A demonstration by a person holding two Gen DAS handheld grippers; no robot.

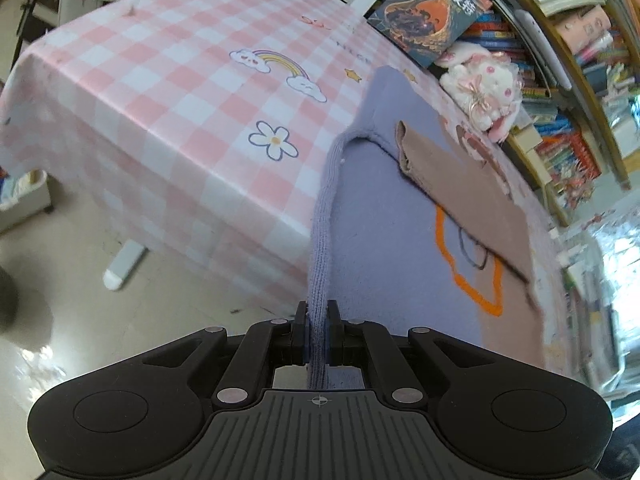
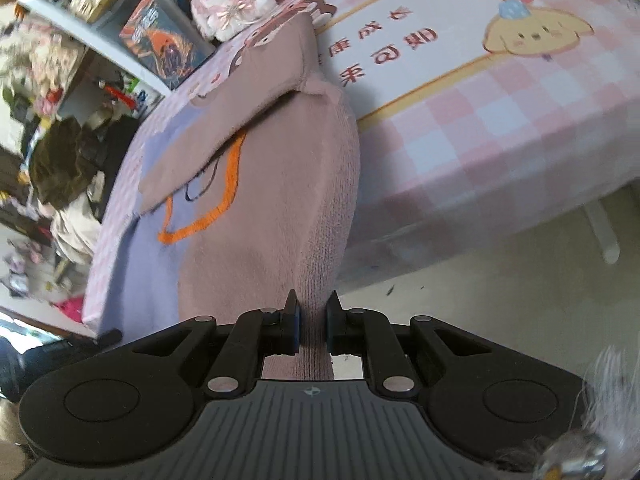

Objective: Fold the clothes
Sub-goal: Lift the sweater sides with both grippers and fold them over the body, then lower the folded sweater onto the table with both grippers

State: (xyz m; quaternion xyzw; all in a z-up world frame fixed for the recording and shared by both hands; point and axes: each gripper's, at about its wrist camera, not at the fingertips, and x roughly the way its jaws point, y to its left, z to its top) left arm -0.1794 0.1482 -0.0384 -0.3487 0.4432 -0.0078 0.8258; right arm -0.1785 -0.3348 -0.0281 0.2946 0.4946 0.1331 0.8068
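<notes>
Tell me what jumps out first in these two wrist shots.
A lilac-and-mauve sweater with an orange outline, draped over the near edge of the pink checked tablecloth. The left gripper pinches its lilac hem, the right gripper its mauve hem. A white plush toy sits at the table's far edge by the bookshelves.

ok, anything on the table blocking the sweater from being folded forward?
Nothing visible. Both tongs, left and right, grip the sweater hem; tablecloth ahead is bare. The plush toy sits at the far edge, beside it.
</notes>
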